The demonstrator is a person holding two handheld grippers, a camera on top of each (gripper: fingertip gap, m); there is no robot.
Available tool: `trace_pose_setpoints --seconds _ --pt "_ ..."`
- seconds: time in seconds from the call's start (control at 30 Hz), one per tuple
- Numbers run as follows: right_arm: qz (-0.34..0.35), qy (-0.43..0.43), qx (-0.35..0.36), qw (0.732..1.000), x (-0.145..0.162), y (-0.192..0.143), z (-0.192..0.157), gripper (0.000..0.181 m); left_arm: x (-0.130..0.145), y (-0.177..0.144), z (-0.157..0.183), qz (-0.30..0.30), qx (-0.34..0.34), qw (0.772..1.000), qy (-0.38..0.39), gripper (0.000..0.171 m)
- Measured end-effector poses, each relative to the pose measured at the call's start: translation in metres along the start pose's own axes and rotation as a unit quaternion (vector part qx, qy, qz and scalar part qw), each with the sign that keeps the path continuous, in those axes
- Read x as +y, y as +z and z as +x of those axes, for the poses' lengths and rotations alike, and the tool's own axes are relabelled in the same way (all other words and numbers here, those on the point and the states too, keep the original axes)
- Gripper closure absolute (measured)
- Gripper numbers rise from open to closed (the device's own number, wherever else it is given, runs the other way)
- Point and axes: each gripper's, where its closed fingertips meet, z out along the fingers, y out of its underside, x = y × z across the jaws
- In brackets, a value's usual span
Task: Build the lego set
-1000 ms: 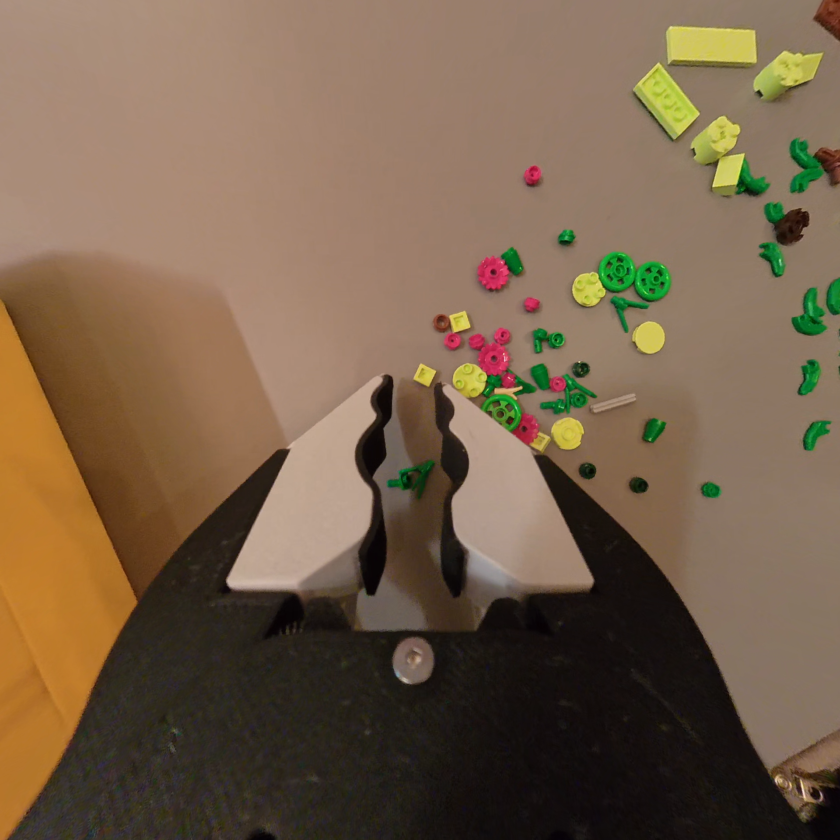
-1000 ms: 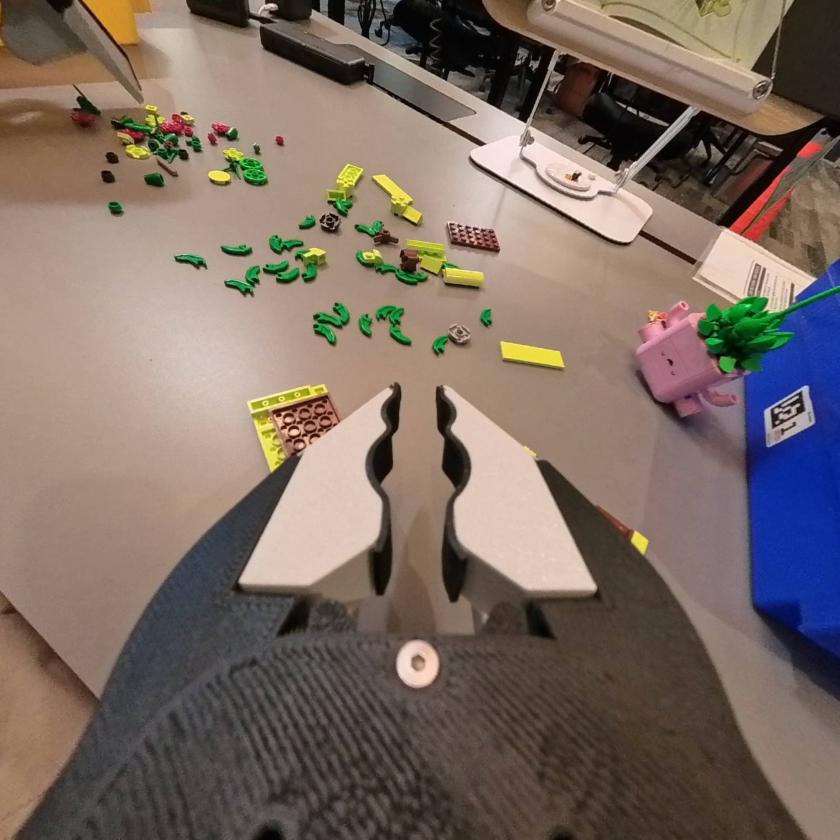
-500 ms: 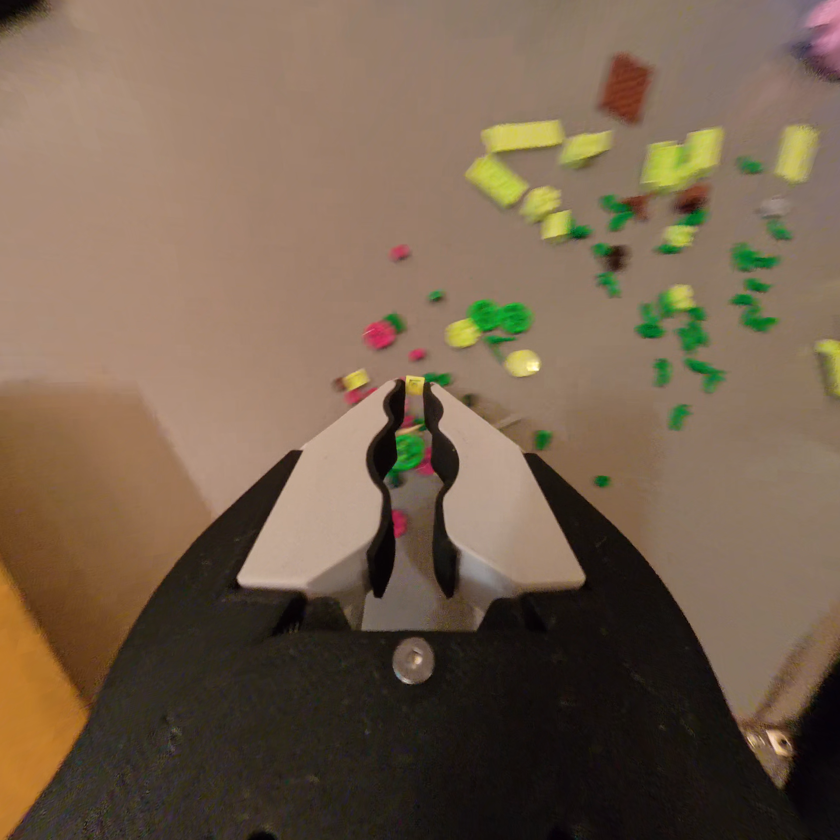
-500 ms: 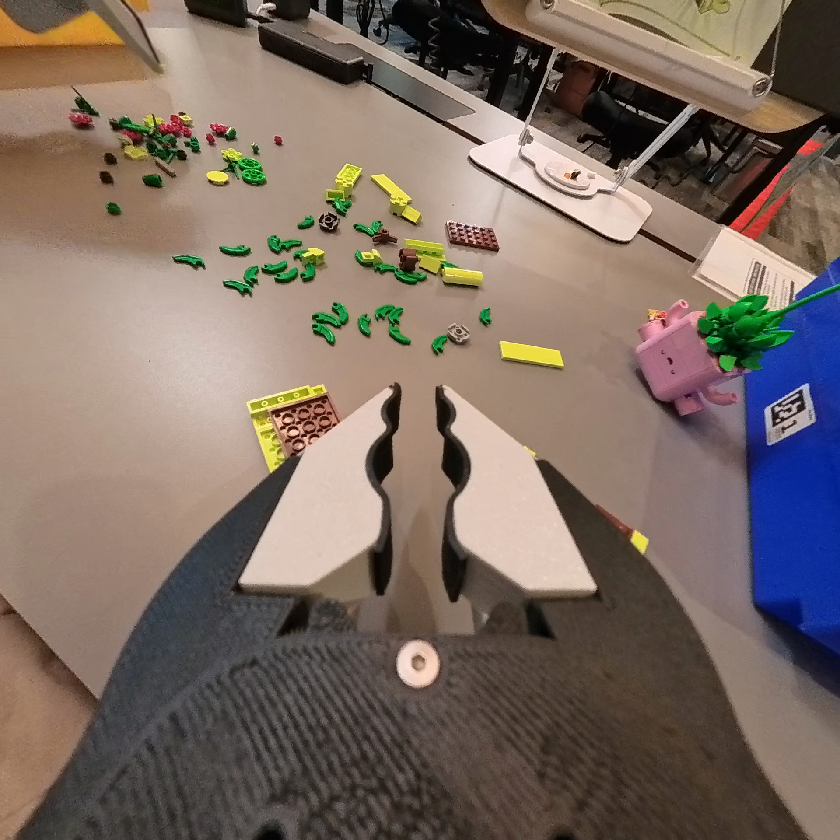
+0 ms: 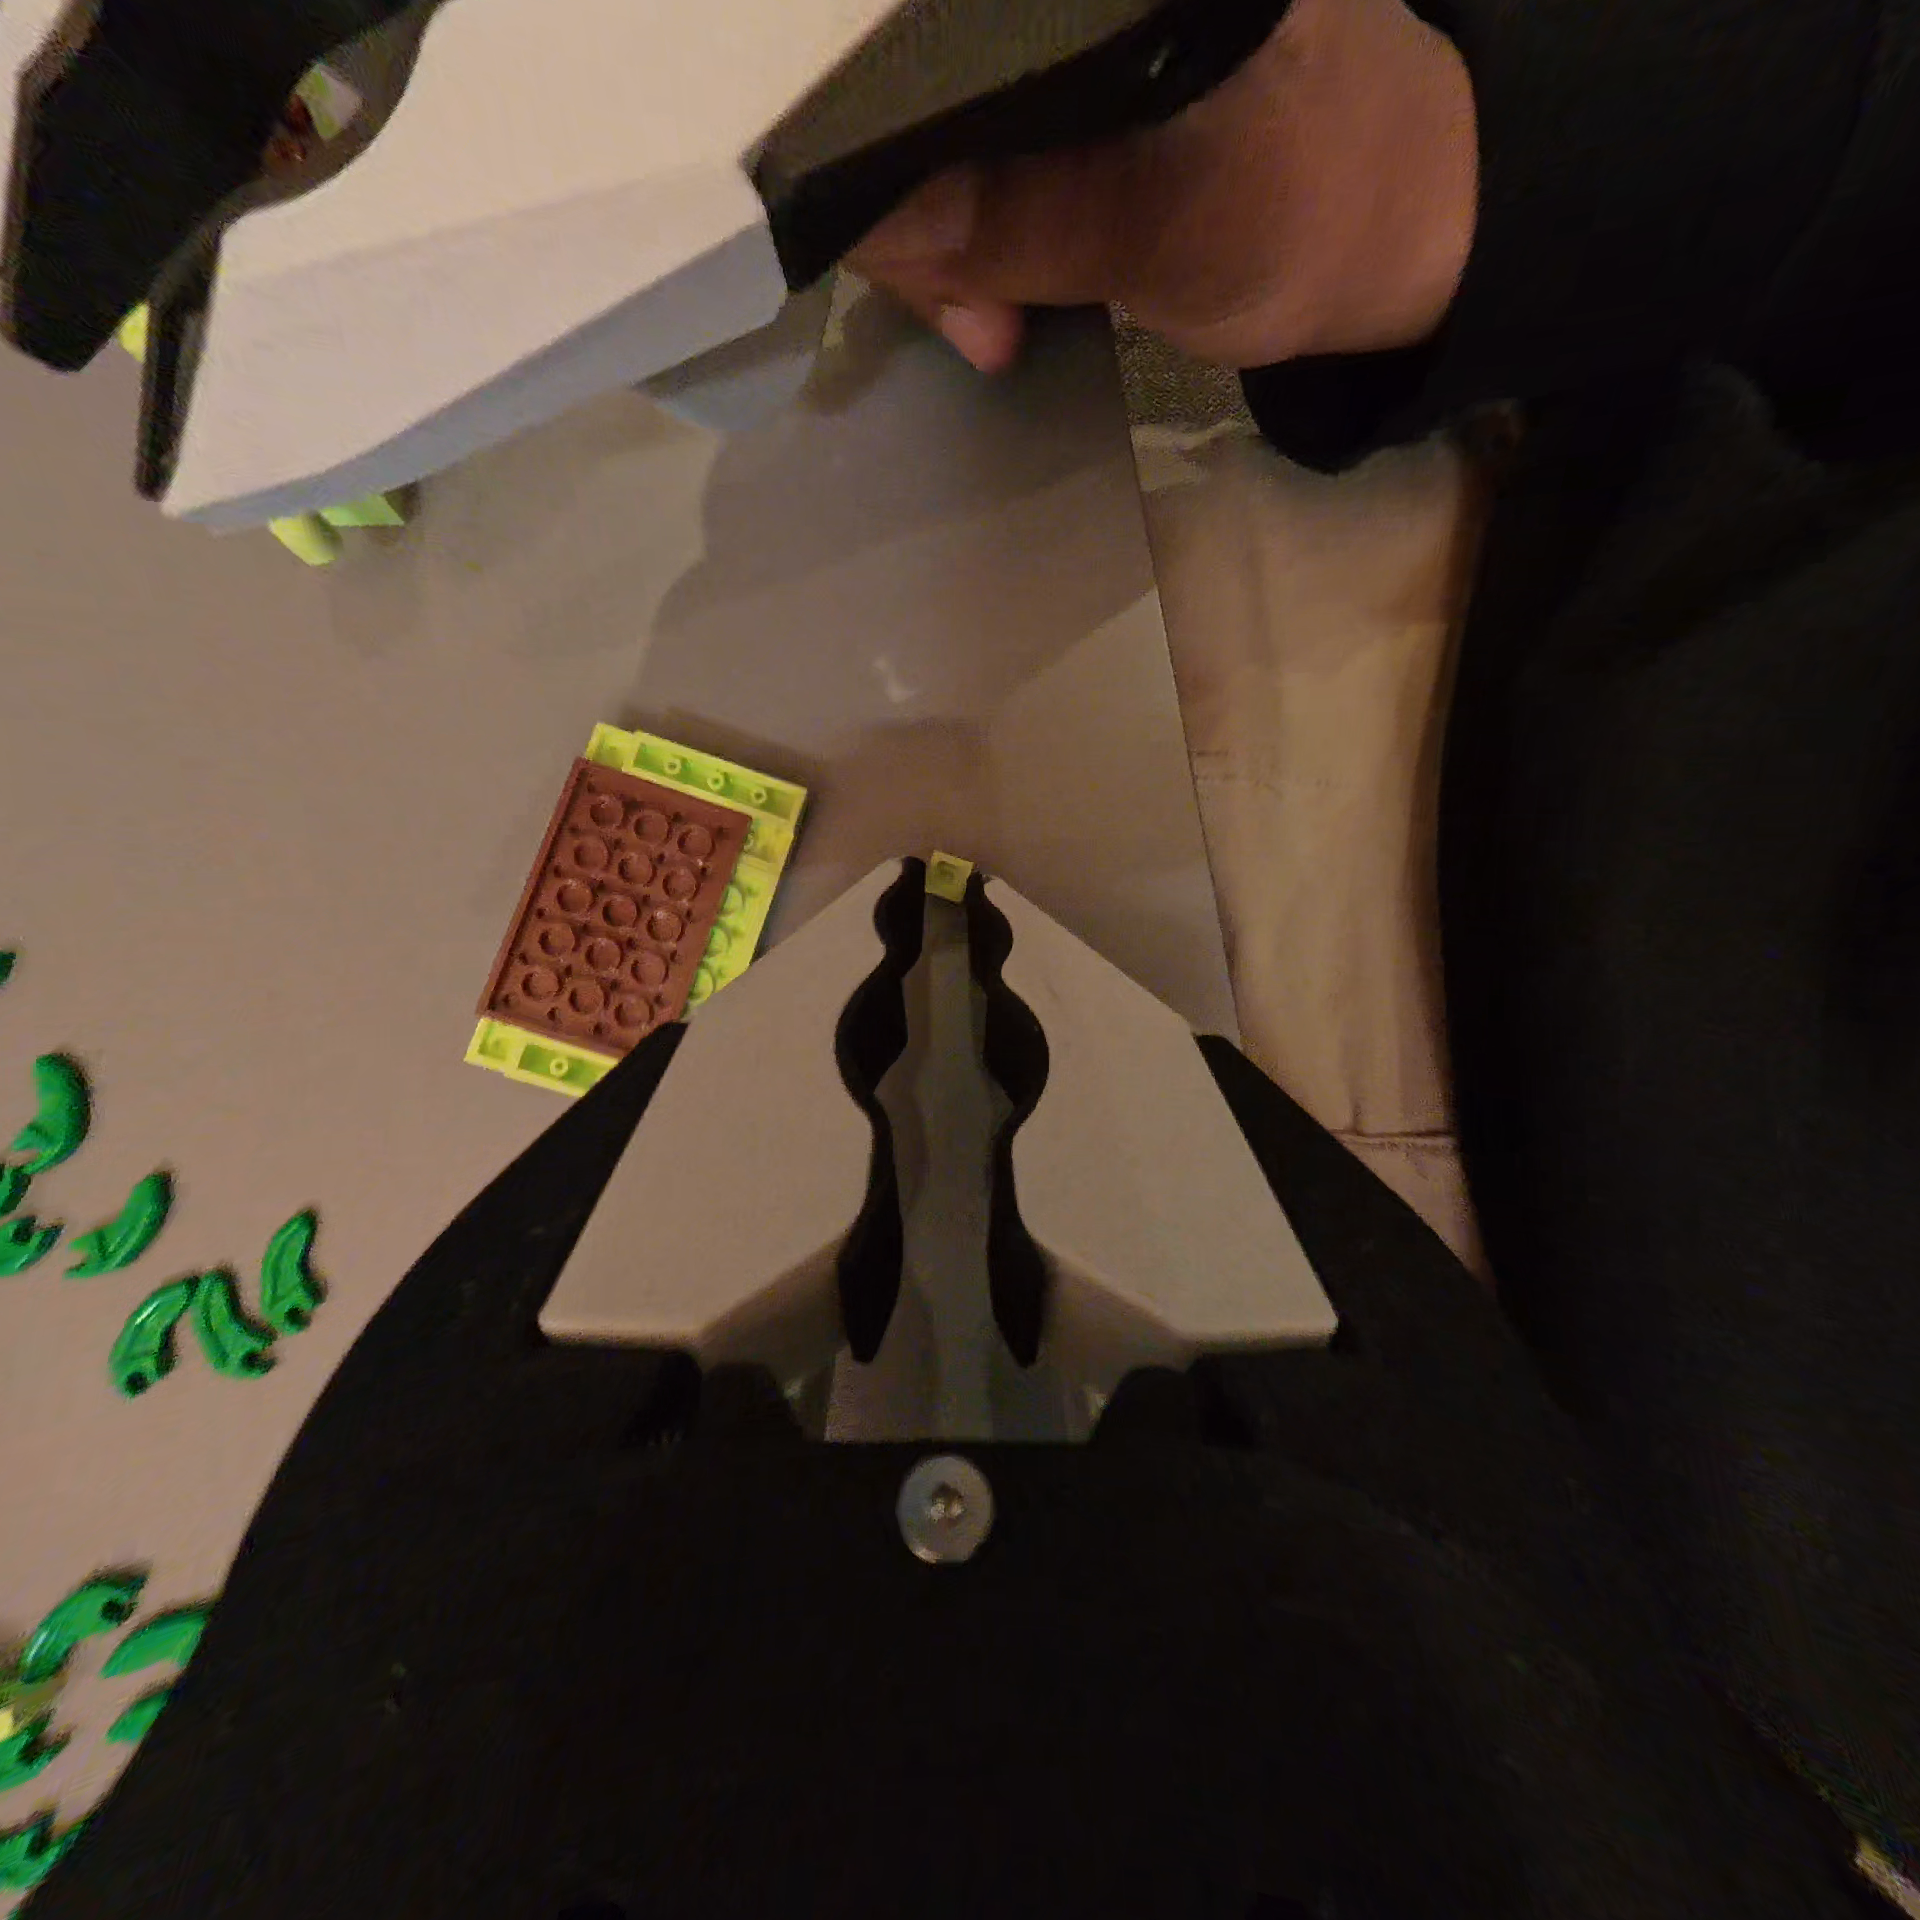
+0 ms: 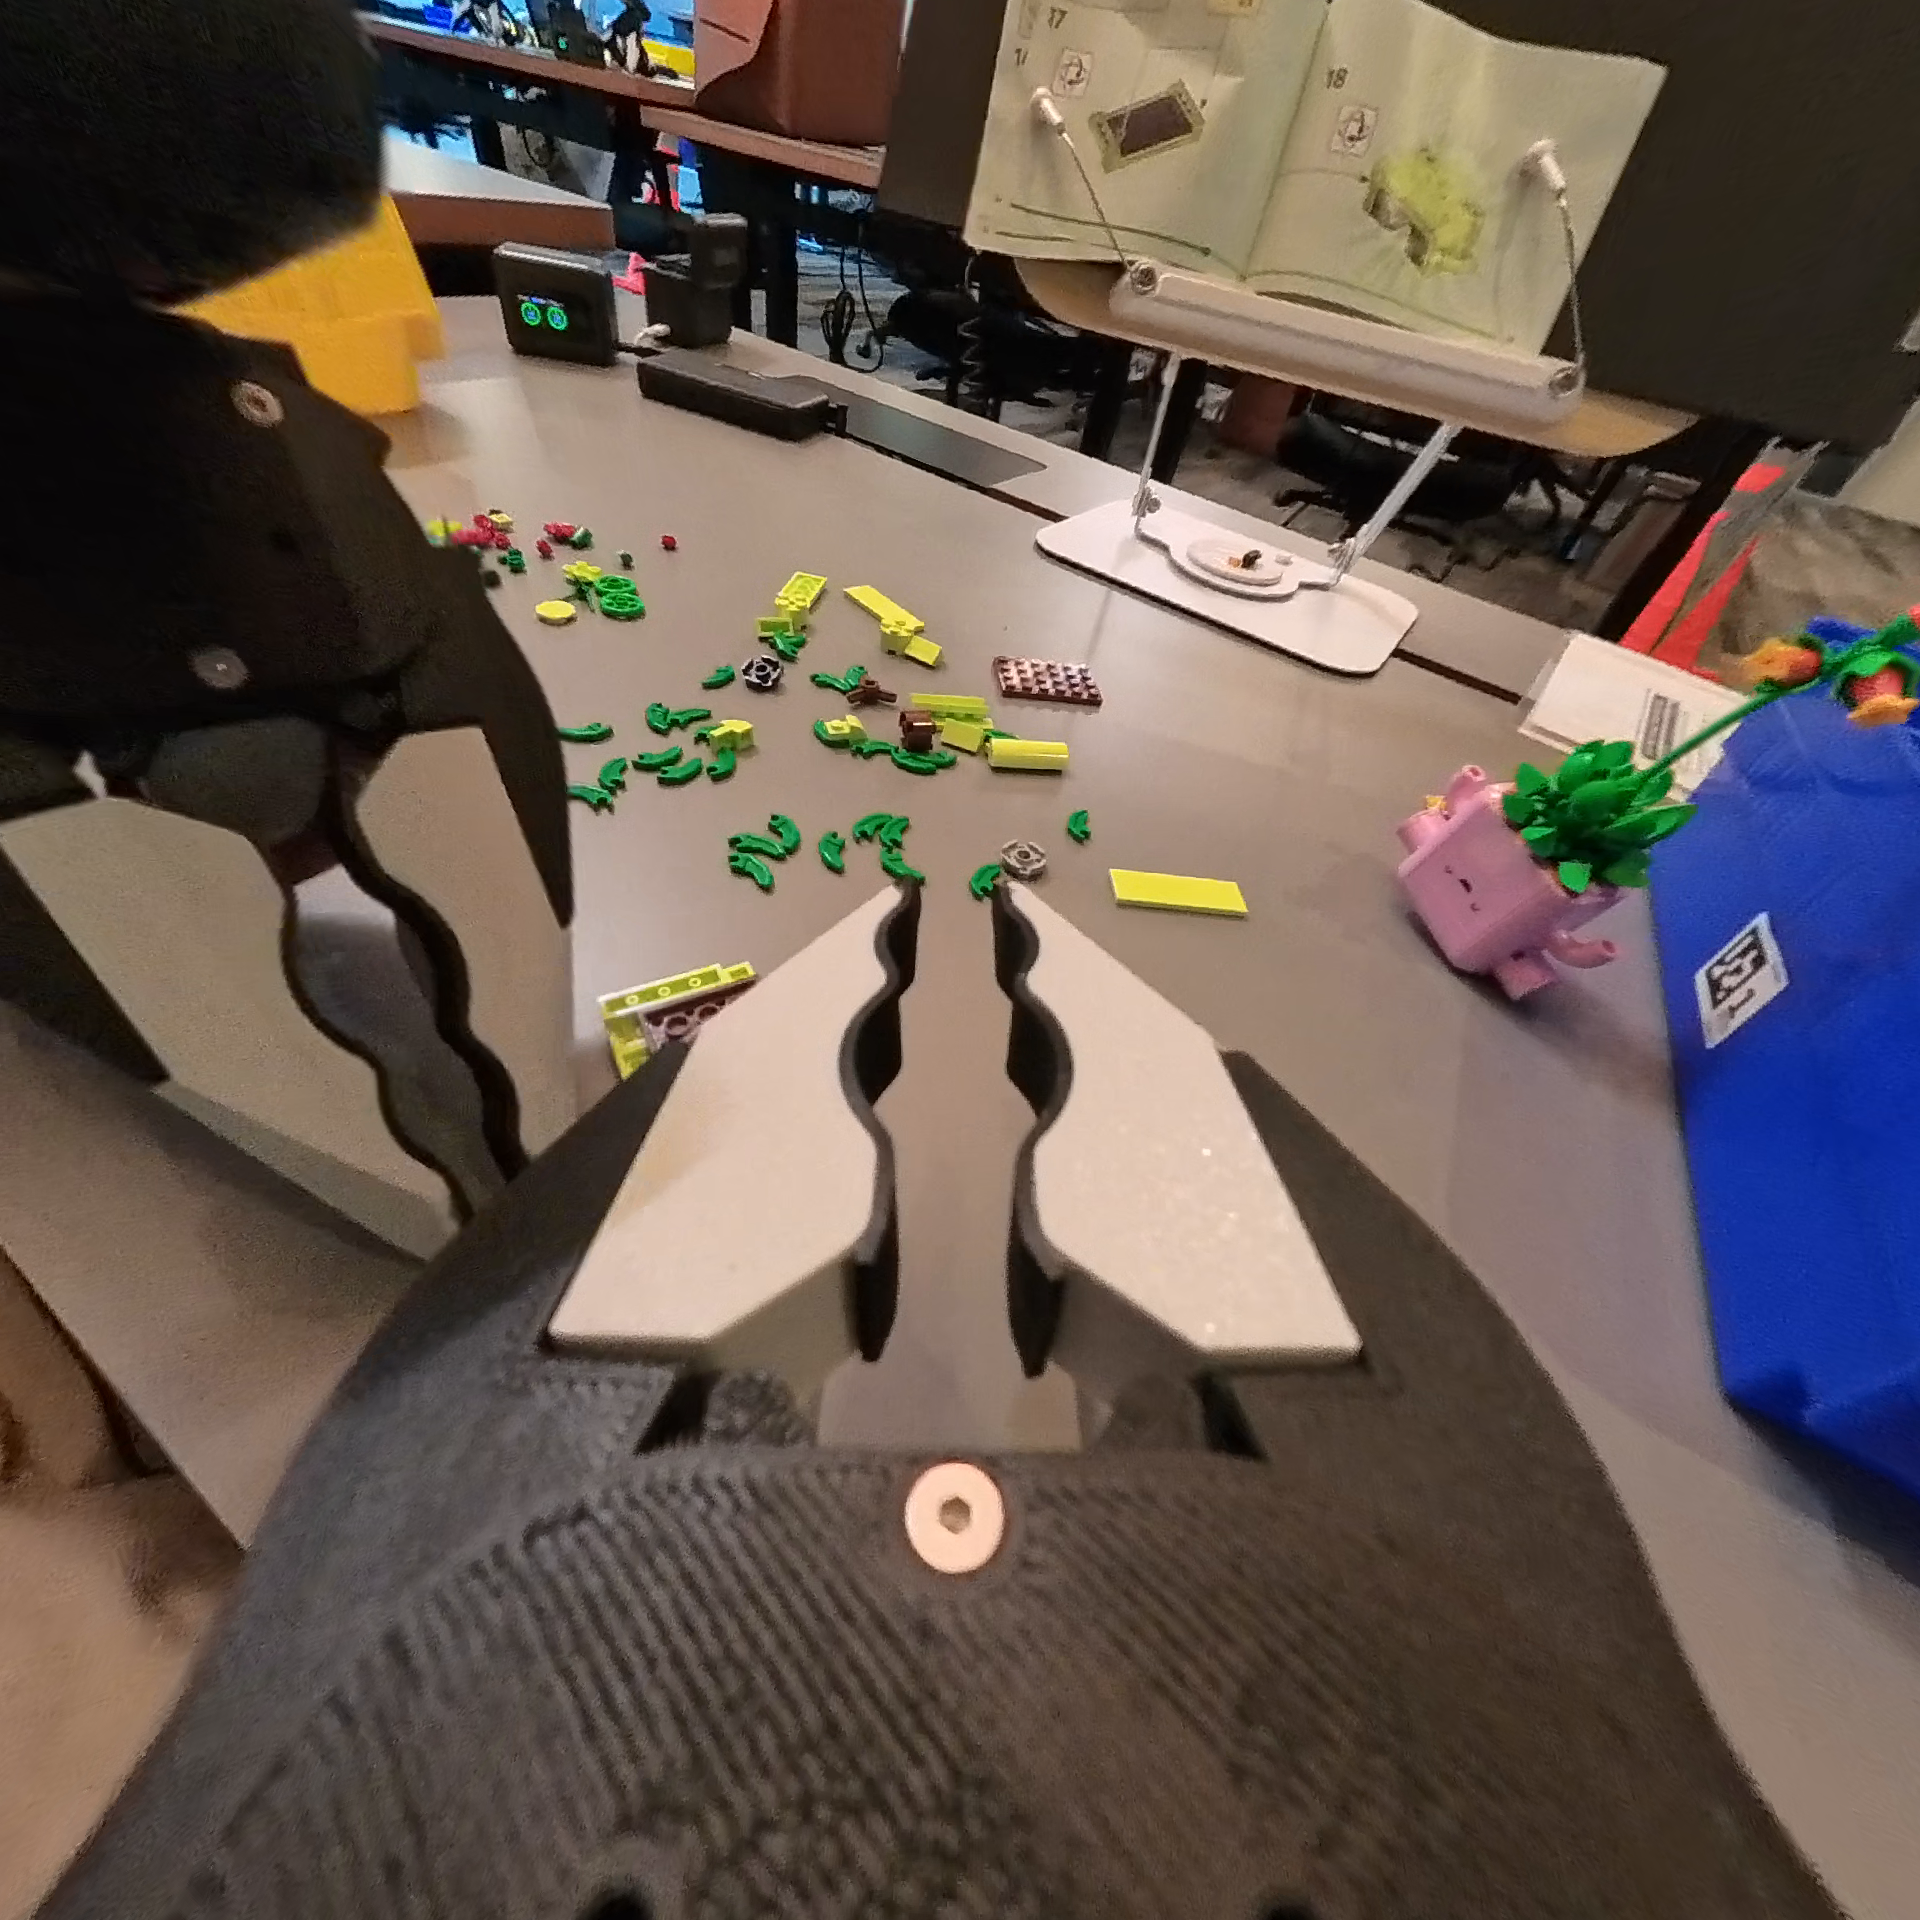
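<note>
My left gripper (image 5: 943, 883) is shut on a small lime-yellow piece (image 5: 947, 875) pinched at its fingertips. It hovers just right of the build, a brown studded plate (image 5: 621, 914) on lime plates, near the table's front edge. My right gripper (image 6: 956, 899) is open and empty, a little above the table, with the build (image 6: 675, 1013) at its left. One of its grey fingers (image 5: 468, 291) shows at the top of the left wrist view. The left gripper also shows at the left of the right wrist view (image 6: 483, 1174), pointing down.
Green leaf pieces (image 6: 769, 842) and lime bricks (image 6: 1023, 750) lie scattered mid-table, with small pink and green parts (image 6: 561, 540) farther back. A lime tile (image 6: 1177, 891), a pink figure with a plant (image 6: 1486, 894), a blue box (image 6: 1818, 1039) and a booklet stand (image 6: 1226, 582) are to the right. A hand (image 5: 1195, 208) holds the right gripper. The tips of one gripper are about 12 centimeters away from the tips of the other. From the right gripper's tips to the lime tile (image 6: 1177, 891) is close to 15 centimeters.
My left gripper shut on a small lime-yellow piece at the far pile and swung it over to beside the brown-and-lime build. The right gripper tilted up slightly and stayed open.
</note>
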Motion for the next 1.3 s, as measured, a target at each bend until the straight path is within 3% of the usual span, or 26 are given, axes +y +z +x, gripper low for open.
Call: trace_pose_setpoints --seconds 0.13,0.33,0.43,0.6,0.77,1.3 --pt "-0.004 -0.022 0.004 1.0 0.001 0.001 -0.004 0.17 -0.004 0.004 -0.005 0.012 -0.013 1.0 -0.003 0.166" --pt "-0.018 -0.034 -0.021 0.999 0.007 -0.003 -0.001 0.162 -0.008 -0.012 -0.009 0.043 -0.007 0.999 -0.009 0.15" --pt "-0.082 -0.069 -0.12 0.987 0.025 -0.014 -0.021 0.163 -0.013 -0.03 -0.02 0.092 -0.008 0.995 -0.039 0.149" --pt "-0.146 -0.022 -0.263 0.953 0.036 -0.035 -0.07 0.153 -0.012 -0.043 -0.056 0.142 -0.072 0.983 -0.087 0.138" --pt "-0.176 -0.042 -0.255 0.95 0.057 -0.035 -0.084 0.16 -0.004 -0.032 -0.066 0.121 -0.107 0.983 -0.082 0.128" --pt "-0.211 -0.033 -0.258 0.942 0.07 -0.031 -0.086 0.176 0.003 -0.015 -0.058 0.089 -0.089 0.99 -0.069 0.133"
